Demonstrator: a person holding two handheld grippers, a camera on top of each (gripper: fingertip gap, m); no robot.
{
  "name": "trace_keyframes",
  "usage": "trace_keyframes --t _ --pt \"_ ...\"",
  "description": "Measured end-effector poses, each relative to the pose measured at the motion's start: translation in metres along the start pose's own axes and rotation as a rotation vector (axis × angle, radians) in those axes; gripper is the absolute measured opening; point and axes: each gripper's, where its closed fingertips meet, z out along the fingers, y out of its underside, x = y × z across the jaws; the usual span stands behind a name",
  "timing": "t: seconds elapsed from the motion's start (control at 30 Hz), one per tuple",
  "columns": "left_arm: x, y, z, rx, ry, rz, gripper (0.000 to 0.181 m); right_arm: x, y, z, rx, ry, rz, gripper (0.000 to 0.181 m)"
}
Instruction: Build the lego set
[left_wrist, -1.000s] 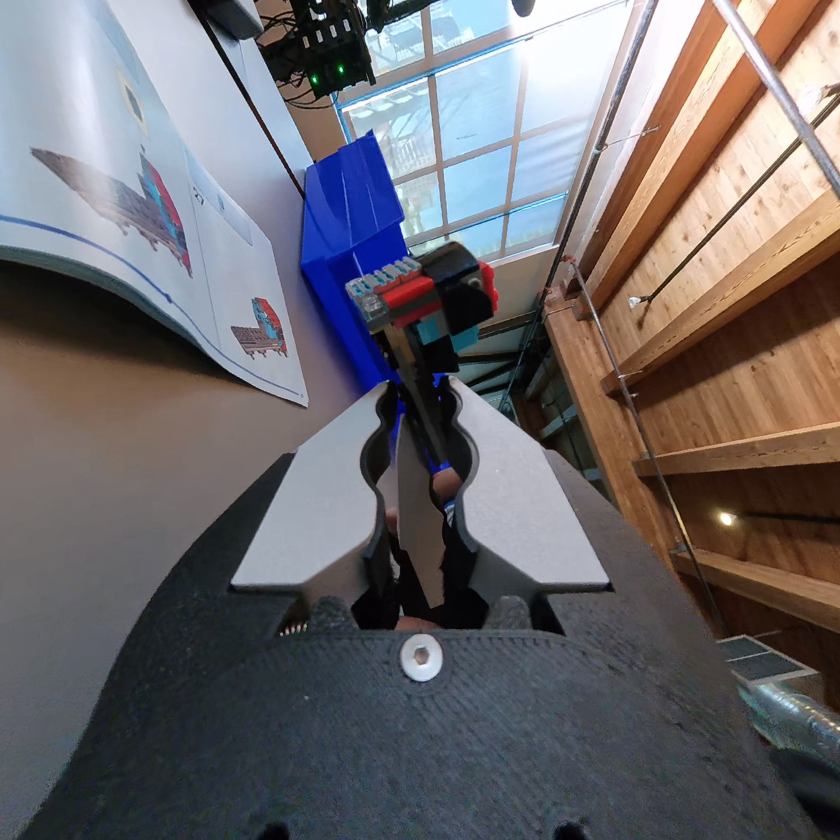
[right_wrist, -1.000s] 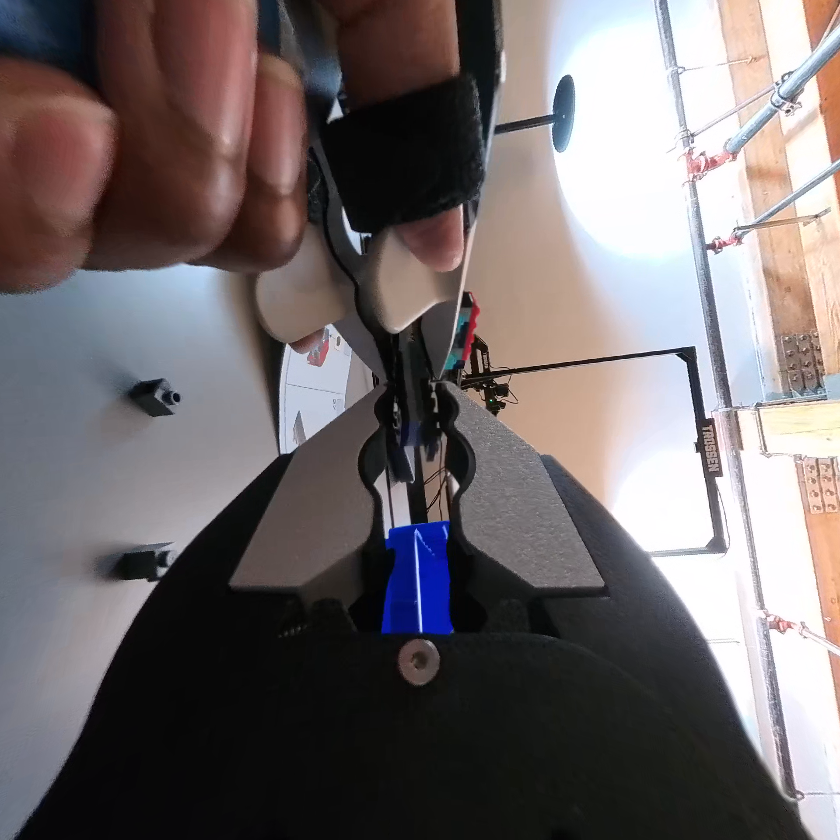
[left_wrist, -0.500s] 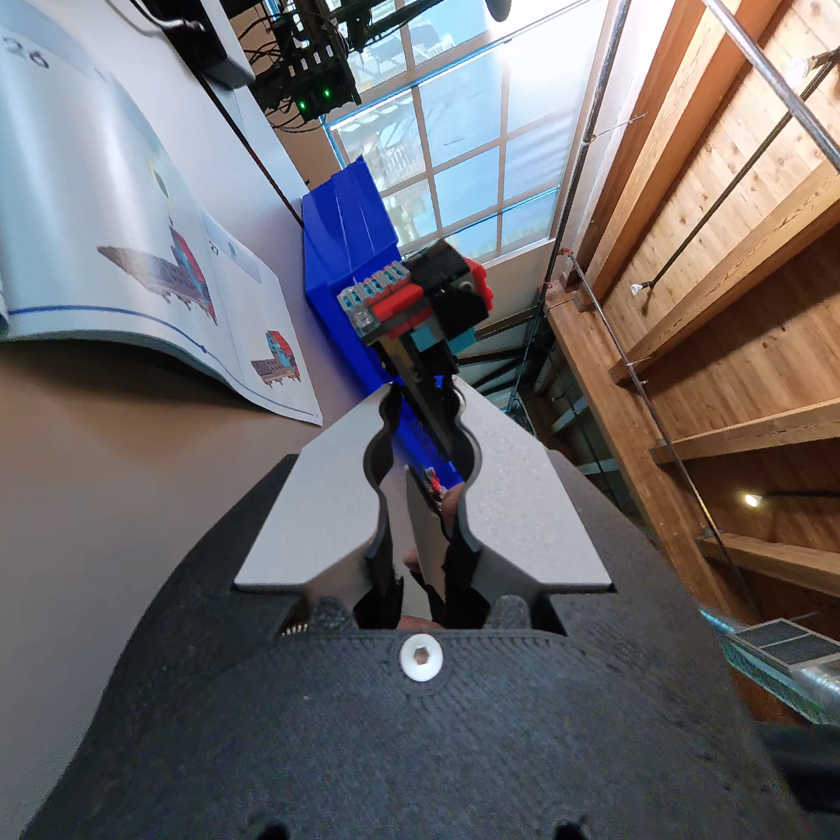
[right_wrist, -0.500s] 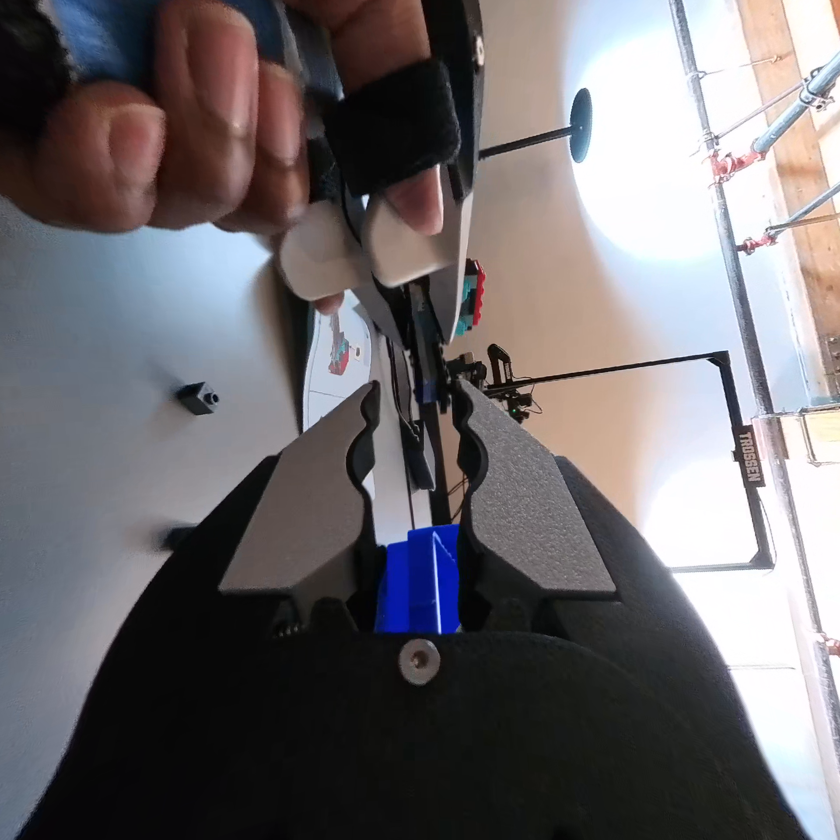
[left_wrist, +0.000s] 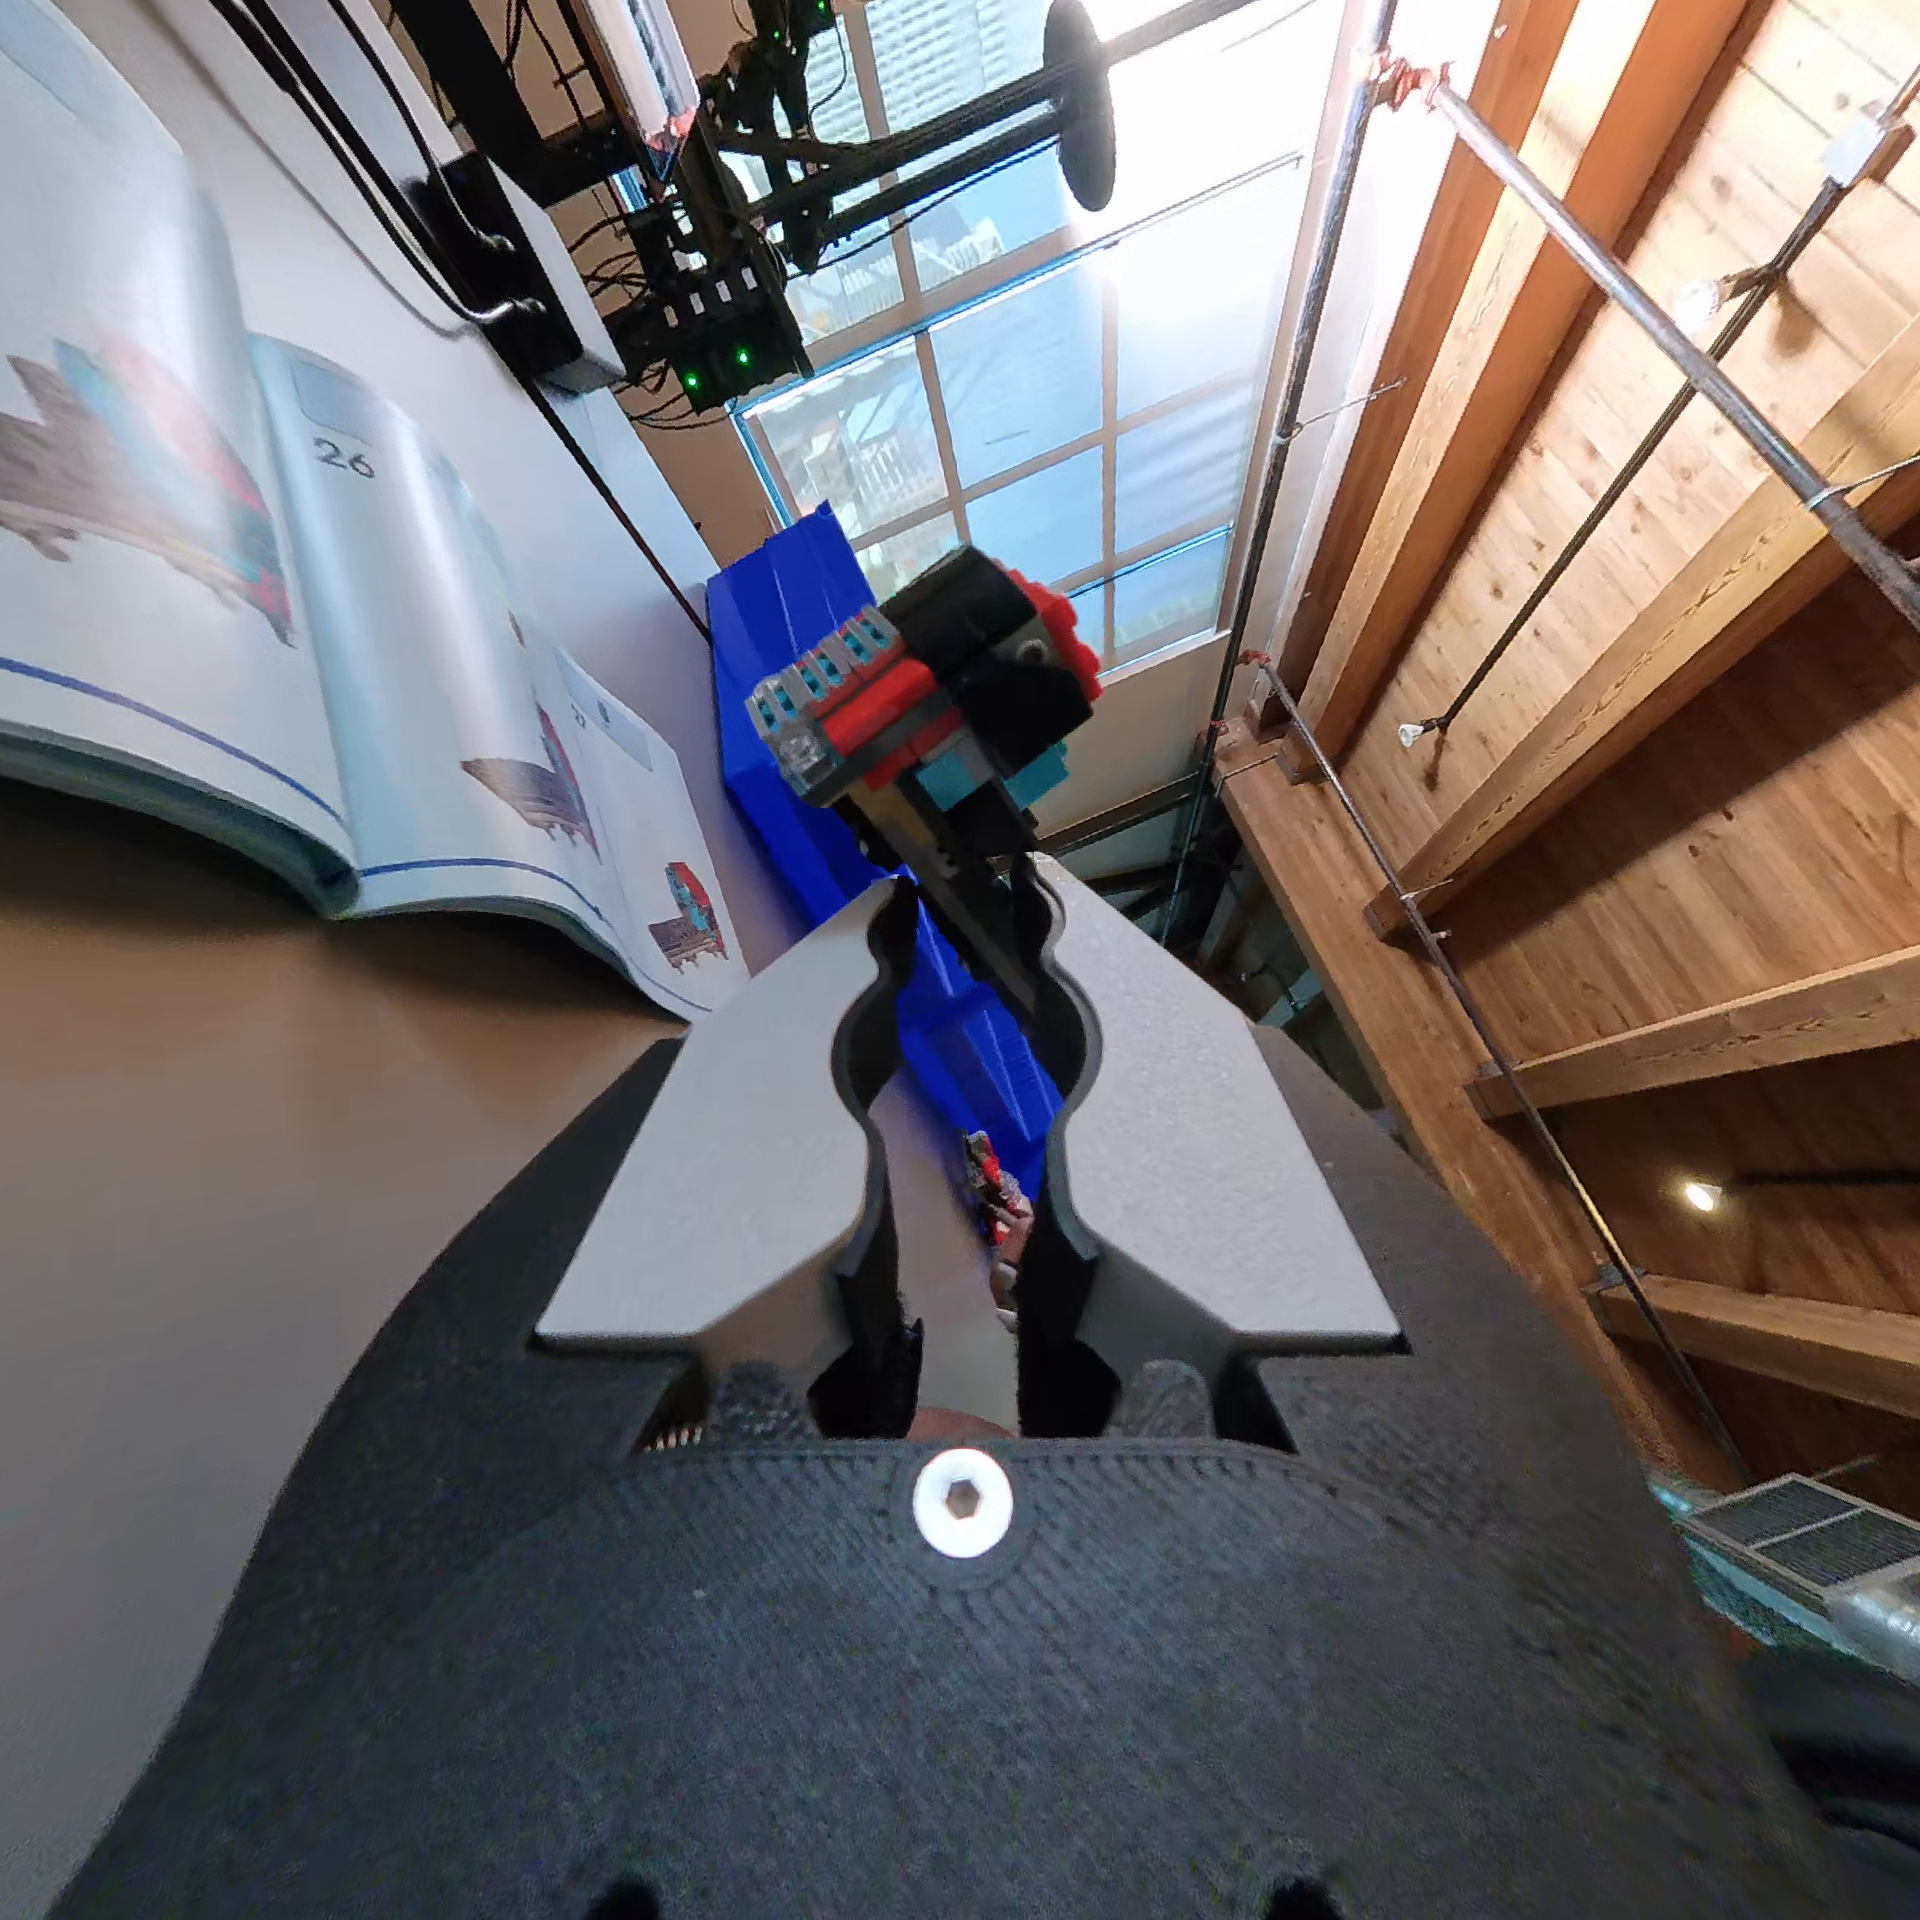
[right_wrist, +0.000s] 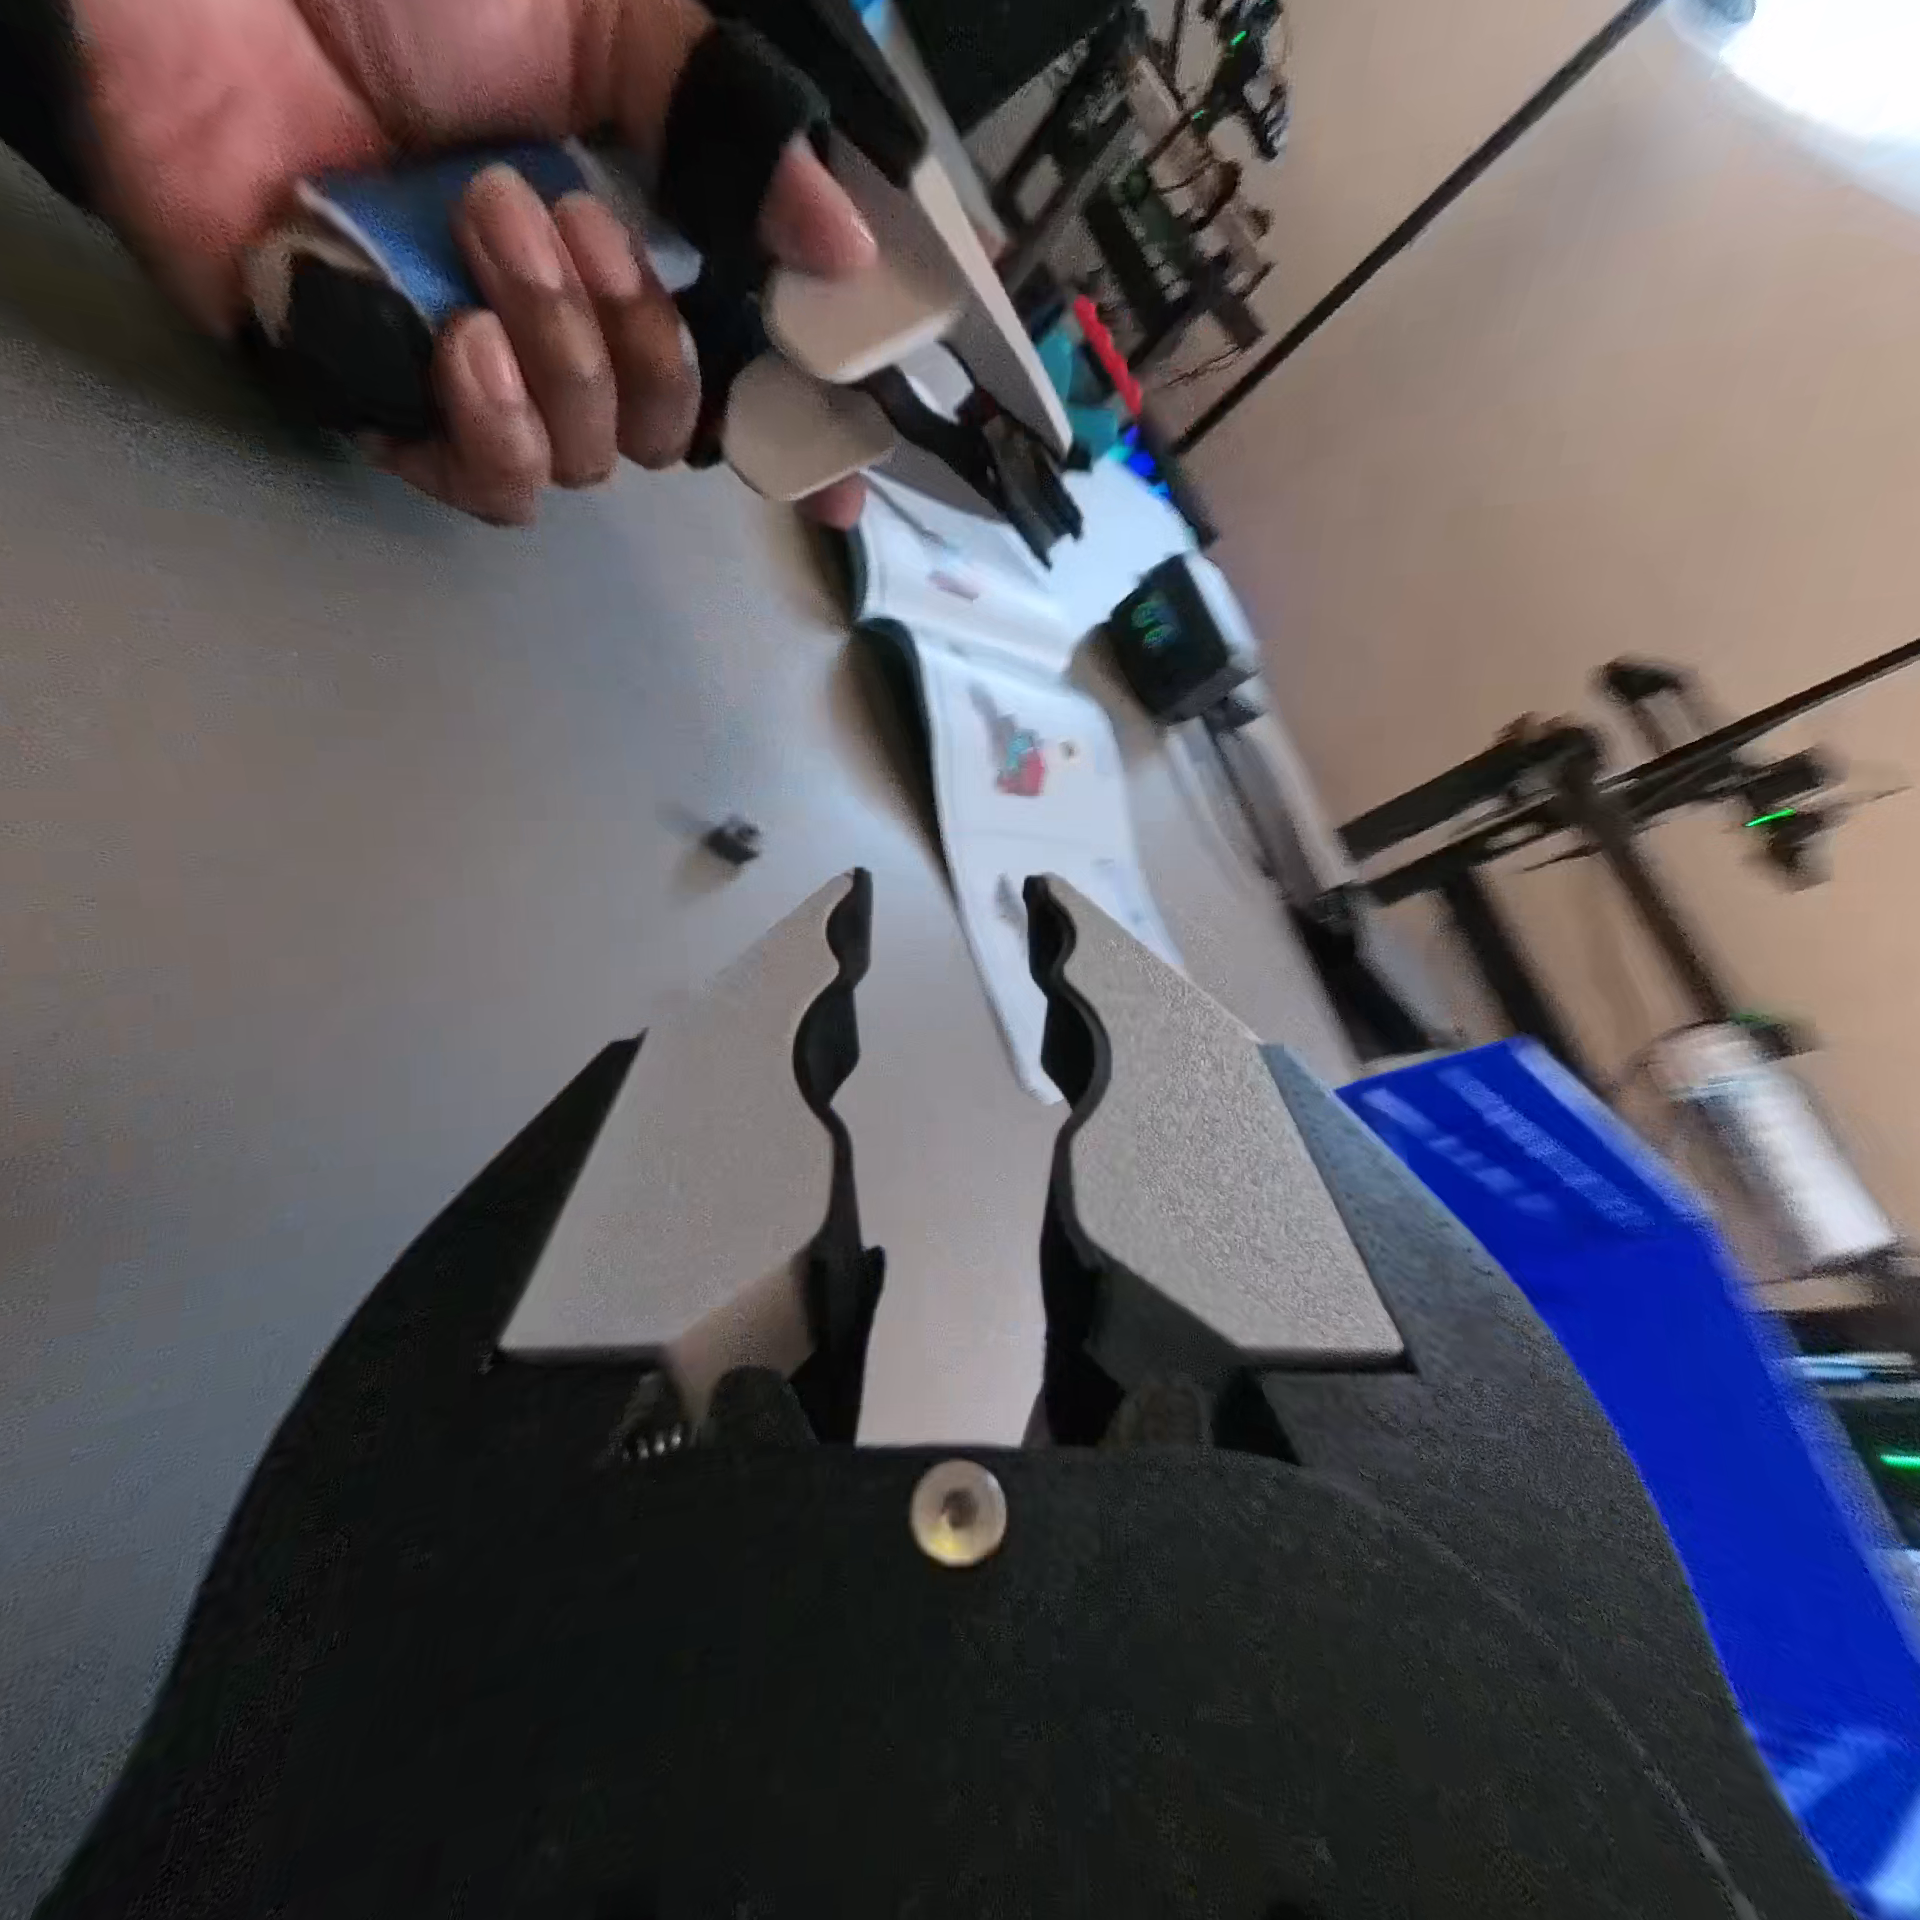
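The left tool (left_wrist: 971, 914) is clamped on the half-built lego model (left_wrist: 920, 696), held up beside the open instruction booklet (left_wrist: 312, 665), so the right tool (right_wrist: 940, 894), parted and empty, should pinch the black brick (right_wrist: 730, 837) on the worktop (right_wrist: 312, 831) squarely.

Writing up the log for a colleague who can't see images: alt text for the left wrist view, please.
The left gripper holds a partly built lego model of black, red, teal and grey bricks by its dark stem, raised above the table. An open instruction booklet lies to the left and a blue bin stands behind the model, with a window and wooden wall beyond.
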Motion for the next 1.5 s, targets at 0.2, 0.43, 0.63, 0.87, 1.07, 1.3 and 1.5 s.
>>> trace_keyframes --t 0.2,0.43,0.63,0.87,1.07,1.3,1.5 --pt "-0.004 -0.009 -0.021 -0.076 -0.042 0.096 0.020 -0.017 0.032 -0.020 -0.047 -0.305 0.299 0.030" --pt "-0.003 0.000 -0.024 -0.165 -0.036 0.149 0.019 -0.036 0.053 -0.011 -0.158 -0.436 0.275 0.028" --pt "-0.001 0.017 -0.015 -0.236 -0.028 0.175 0.020 -0.043 0.050 0.003 -0.176 -0.458 0.252 0.026" --pt "0.000 0.017 -0.014 -0.238 -0.014 0.171 0.019 -0.043 0.045 0.011 -0.168 -0.485 0.286 0.020" --pt "0.003 0.022 -0.014 -0.266 0.006 0.179 0.019 -0.048 0.044 0.015 -0.189 -0.525 0.260 0.012" --pt "0.013 0.037 -0.010 -0.307 0.064 0.155 0.019 -0.044 0.039 0.015 -0.160 -0.534 0.230 0.009" --pt "0.032 0.071 0.008 -0.367 0.161 0.057 0.019 -0.002 0.016 -0.002 -0.053 -0.491 0.240 0.009"
